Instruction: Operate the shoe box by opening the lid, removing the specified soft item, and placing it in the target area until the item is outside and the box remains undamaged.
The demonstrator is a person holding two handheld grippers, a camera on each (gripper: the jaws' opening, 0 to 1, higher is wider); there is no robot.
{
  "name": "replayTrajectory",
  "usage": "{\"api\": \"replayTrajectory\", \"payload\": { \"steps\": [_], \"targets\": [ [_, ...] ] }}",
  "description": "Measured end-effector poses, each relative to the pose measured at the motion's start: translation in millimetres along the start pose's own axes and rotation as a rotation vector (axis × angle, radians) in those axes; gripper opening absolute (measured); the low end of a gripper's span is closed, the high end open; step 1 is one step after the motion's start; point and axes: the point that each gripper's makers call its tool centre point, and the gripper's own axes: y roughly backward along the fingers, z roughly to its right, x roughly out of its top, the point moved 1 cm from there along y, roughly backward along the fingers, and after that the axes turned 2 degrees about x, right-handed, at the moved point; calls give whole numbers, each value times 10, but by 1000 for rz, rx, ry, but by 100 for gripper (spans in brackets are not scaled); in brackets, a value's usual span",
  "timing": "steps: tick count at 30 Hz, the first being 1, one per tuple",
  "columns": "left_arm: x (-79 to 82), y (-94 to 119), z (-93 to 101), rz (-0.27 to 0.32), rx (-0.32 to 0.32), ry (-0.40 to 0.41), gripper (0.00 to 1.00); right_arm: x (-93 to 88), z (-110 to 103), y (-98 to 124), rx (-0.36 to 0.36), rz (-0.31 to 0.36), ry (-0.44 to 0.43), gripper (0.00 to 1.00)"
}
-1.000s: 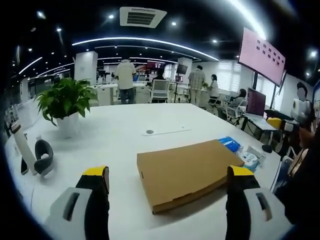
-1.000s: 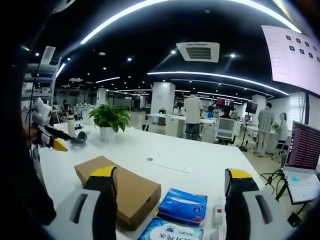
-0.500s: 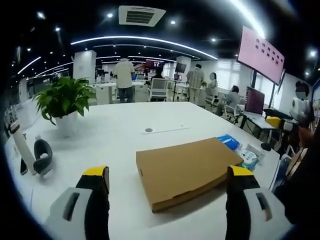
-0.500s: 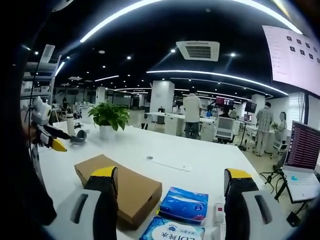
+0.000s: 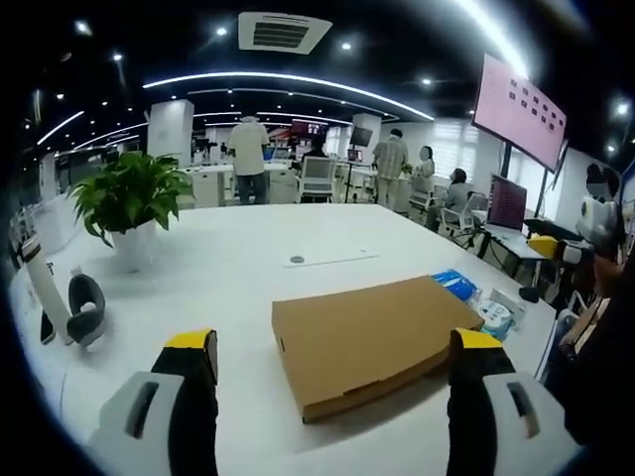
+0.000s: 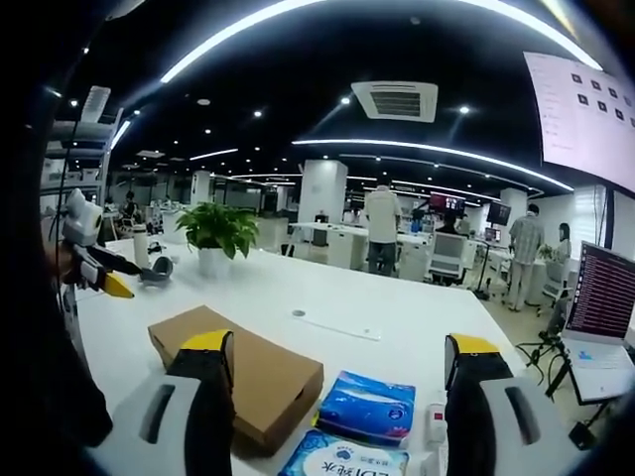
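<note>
Brown shoe box (image 5: pixel 369 339) shut, flat on white table (image 5: pixel 238 268). Blue packs (image 6: pixel 365 405) just beside it. Green plant (image 5: pixel 127 198) far back. Left gripper (image 5: pixel 332 372) and right gripper (image 6: pixel 332 372) wide apart, holding nothing.

No text can be read clearly. The blue wipes pack (image 6: pixel 342 462) carries some printed characters, and the wall screen (image 5: pixel 519 107) shows rows, all too blurred.

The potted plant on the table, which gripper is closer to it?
Probably left. The potted plant stands across the table beyond the left gripper; from the right gripper it looks smaller, past the cardboard box.
</note>
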Motion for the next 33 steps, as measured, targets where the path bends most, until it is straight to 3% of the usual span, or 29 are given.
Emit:
{"api": "replayTrajectory", "payload": {
  "steps": [7, 14, 21, 33],
  "targets": [
    [7, -23, 66, 1, -19, -5, 94, -6, 36, 24, -4, -2, 4, 87],
    [15, -42, 94, 3, -13, 7, 95, -24, 50, 25, -9, -12, 26, 87],
    [0, -70, 131, 7, -18, 31, 99, -44, 28, 40, -9, -35, 68, 93],
    [16, -119, 198, -12, -36, -4, 99, -98, 34, 58, -16, -43, 54, 91]
  ]
}}
